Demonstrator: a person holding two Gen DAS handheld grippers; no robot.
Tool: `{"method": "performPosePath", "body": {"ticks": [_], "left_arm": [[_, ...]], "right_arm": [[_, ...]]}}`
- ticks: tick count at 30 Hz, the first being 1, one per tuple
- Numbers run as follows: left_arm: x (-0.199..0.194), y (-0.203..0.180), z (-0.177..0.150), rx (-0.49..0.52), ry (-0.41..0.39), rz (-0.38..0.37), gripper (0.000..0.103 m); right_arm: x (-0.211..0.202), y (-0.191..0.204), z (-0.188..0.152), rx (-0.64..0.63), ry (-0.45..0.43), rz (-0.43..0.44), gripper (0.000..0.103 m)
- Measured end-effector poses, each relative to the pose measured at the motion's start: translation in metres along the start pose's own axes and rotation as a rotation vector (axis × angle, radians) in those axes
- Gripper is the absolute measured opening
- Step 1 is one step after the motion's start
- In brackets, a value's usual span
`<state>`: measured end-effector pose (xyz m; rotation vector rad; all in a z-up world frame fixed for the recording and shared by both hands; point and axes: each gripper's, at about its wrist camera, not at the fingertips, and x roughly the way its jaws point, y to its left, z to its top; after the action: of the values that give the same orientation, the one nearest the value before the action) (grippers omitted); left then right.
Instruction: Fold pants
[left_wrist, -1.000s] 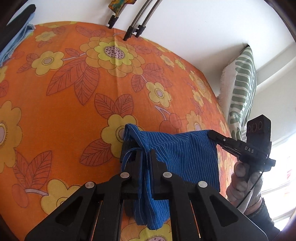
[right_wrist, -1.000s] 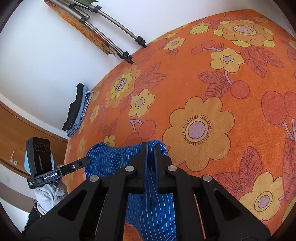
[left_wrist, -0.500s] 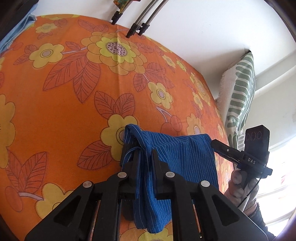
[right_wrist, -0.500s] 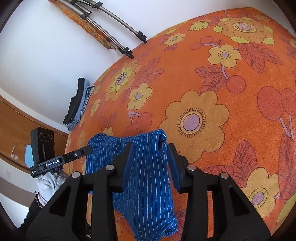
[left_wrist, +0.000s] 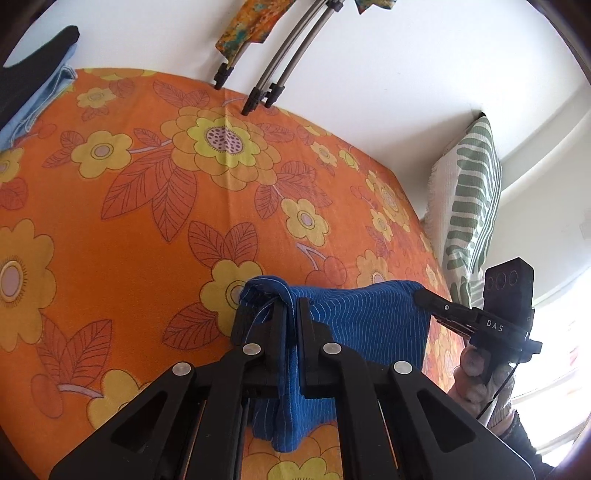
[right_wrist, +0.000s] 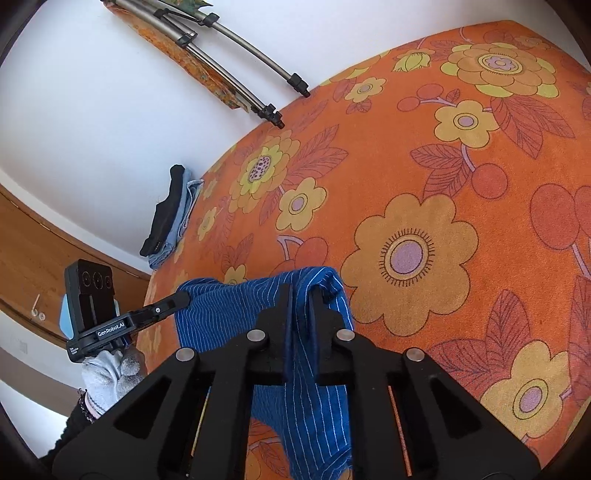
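Blue pinstriped pants (left_wrist: 362, 325) hang stretched between my two grippers above the orange flowered bedspread (left_wrist: 147, 229). My left gripper (left_wrist: 293, 306) is shut on one top corner of the pants. My right gripper (right_wrist: 300, 295) is shut on the other corner, with the cloth (right_wrist: 317, 406) draping down between its fingers. In the left wrist view the right gripper (left_wrist: 421, 295) shows at the pants' far edge. In the right wrist view the left gripper (right_wrist: 183, 297) does the same.
A folded stack of dark and light-blue clothes (right_wrist: 170, 218) lies at the bed's far edge by the wall. Folded metal tripod legs (left_wrist: 273, 62) lean on the wall. A green-striped white pillow (left_wrist: 469, 192) stands at the bed's right end.
My right gripper was open around the pants half a second ago and is now shut on them again. Both grippers hold the pants a little higher over the bed.
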<state>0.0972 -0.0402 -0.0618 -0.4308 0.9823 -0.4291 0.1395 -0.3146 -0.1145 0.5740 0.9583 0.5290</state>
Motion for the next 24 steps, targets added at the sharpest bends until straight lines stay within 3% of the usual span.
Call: {"method": "performPosePath", "body": {"ticks": [7, 14, 19, 22, 24], "left_arm": [[-0.076, -0.036, -0.021, 0.034, -0.116, -0.055, 0.003], [-0.128, -0.060, -0.069, 0.062, -0.149, -0.047, 0.003], [-0.113, -0.047, -0.087, 0.015, -0.096, -0.035, 0.003], [-0.083, -0.028, -0.077, -0.083, -0.038, -0.078, 0.003], [-0.059, -0.027, -0.068, -0.092, -0.025, -0.069, 0.003]], "right_arm": [[-0.068, 0.048, -0.029, -0.107, -0.160, 0.063, 0.007], [-0.113, 0.080, -0.088, -0.156, -0.174, 0.133, 0.007], [-0.114, 0.079, -0.113, -0.143, -0.146, 0.142, 0.007], [-0.104, 0.065, -0.103, -0.113, -0.127, 0.100, 0.007], [-0.100, 0.048, -0.090, -0.071, -0.125, 0.062, 0.007]]}}
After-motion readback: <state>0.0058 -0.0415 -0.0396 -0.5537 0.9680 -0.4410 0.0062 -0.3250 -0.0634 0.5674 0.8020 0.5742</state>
